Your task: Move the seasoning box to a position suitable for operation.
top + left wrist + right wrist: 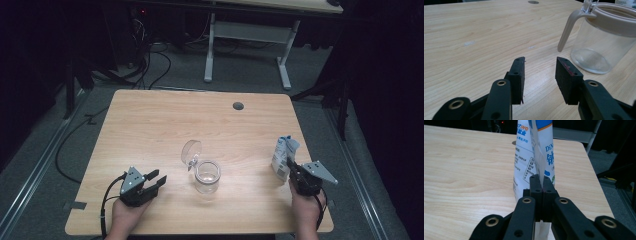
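Risk entry: your right gripper (541, 180), fingers clenched on the bag (284, 155) standing right of the open-lidded jar (207, 176) on the surface (150, 125), may tear its pinched fold; left gripper (540, 65) fingers released, empty, left of jar.

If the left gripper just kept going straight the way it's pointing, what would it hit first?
Probably the glass jar. The left gripper, jaws apart with nothing between them, points across bare table; the jar stands just right of its line, so depth permitting, it might only clip the jar's beige handle.
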A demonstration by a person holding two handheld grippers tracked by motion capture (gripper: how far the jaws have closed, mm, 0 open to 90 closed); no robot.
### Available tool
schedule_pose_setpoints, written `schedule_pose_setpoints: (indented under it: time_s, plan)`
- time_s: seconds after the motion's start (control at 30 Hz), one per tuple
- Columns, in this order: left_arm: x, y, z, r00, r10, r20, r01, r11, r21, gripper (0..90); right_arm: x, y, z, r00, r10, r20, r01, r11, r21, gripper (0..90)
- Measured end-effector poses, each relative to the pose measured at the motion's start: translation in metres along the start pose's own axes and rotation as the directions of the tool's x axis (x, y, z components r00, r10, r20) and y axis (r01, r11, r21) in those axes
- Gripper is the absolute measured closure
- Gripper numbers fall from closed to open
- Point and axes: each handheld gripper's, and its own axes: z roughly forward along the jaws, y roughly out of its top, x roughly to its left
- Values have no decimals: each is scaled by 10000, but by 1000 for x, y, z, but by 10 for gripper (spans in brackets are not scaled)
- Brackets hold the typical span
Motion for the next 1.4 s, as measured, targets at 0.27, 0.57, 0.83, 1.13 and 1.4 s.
schedule_pose_setpoints:
  time_s: [0.27, 0.57, 0.83, 1.13, 1.4]
  plan:
    - [-3, 1, -2, 9997, 74, 241, -66, 9995, -319, 598, 14, 7, -8, 9983, -65, -587, 58, 9999, -133, 900]
    - [-5, 4, -3, 9982, 259, 532, -236, 9988, -423, 588, 39, 18, -15, 9881, 118, -1534, -122, 9999, -22, 900]
    - [-7, 5, -9, 9950, 125, 994, -63, 9980, -622, 589, 64, 43, -16, 9742, 166, -2250, 61, 9950, 998, 900]
    - [-25, 0, -6, 9843, 720, 1612, -640, 9965, -546, 589, 85, 54, -11, 9614, -159, -2747, 716, 9783, 1942, 900]
    - [-32, -1, -1, 9815, 725, 1773, -628, 9962, -597, 578, 83, 61, -16, 9491, -726, -3065, 1702, 9371, 3049, 900]
